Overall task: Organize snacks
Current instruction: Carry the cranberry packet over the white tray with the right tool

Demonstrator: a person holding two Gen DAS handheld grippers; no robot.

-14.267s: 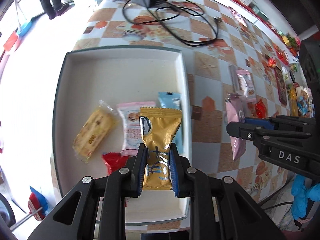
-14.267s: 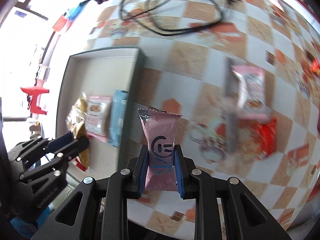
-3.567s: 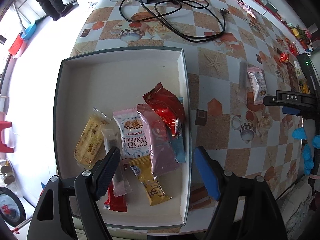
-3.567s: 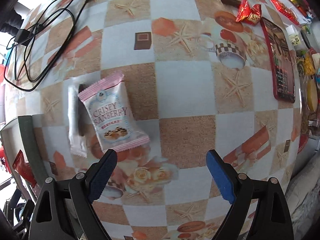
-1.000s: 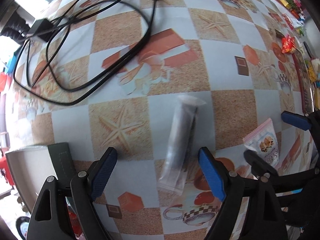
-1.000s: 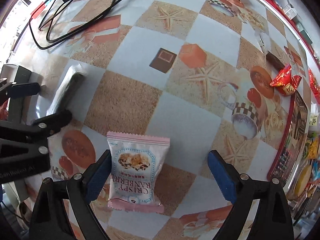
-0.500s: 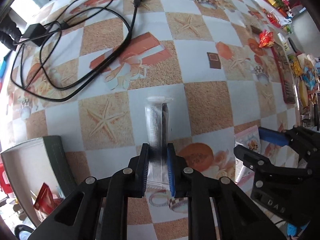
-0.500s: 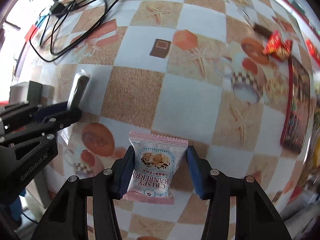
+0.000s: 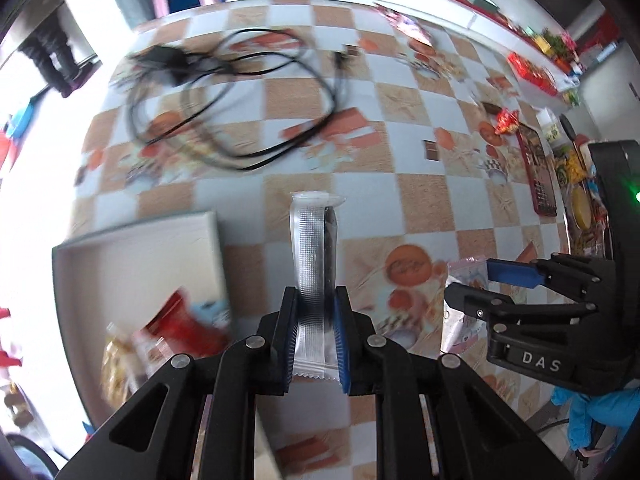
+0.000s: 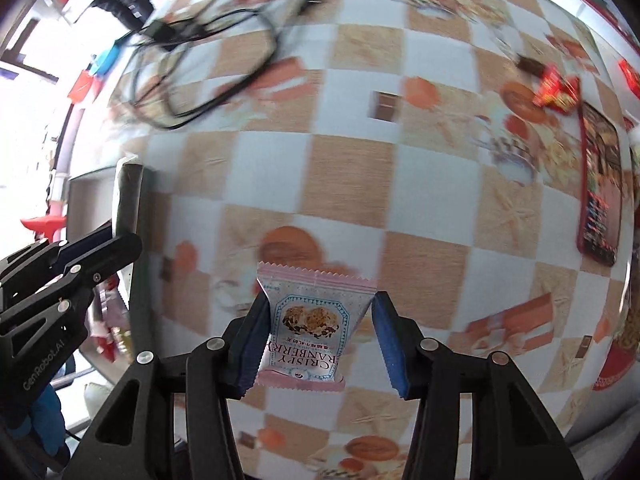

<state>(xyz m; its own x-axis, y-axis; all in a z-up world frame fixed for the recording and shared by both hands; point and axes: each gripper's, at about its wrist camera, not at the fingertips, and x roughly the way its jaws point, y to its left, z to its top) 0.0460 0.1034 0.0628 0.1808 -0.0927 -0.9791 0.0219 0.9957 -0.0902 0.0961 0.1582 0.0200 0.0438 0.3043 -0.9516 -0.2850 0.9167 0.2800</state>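
At nine o'clock sits the tray (image 9: 132,248), snacks already heaped in its near corner. The left gripper (image 9: 315,336) is clamped on a slim clear-wrapped stick (image 9: 314,256) at six o'clock — held by its tail end, so it could swing and catch the tray wall. At three o'clock, the right gripper (image 10: 320,340) pinches the pink cranberry packet (image 10: 310,332); that puffy wrapper might slip free.

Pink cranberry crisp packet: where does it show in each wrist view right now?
Left wrist: pink cranberry crisp packet at right, between the right gripper's fingers.
Right wrist: same packet at lower centre, gripped.
Shared landmark: black cable, upper left in both.
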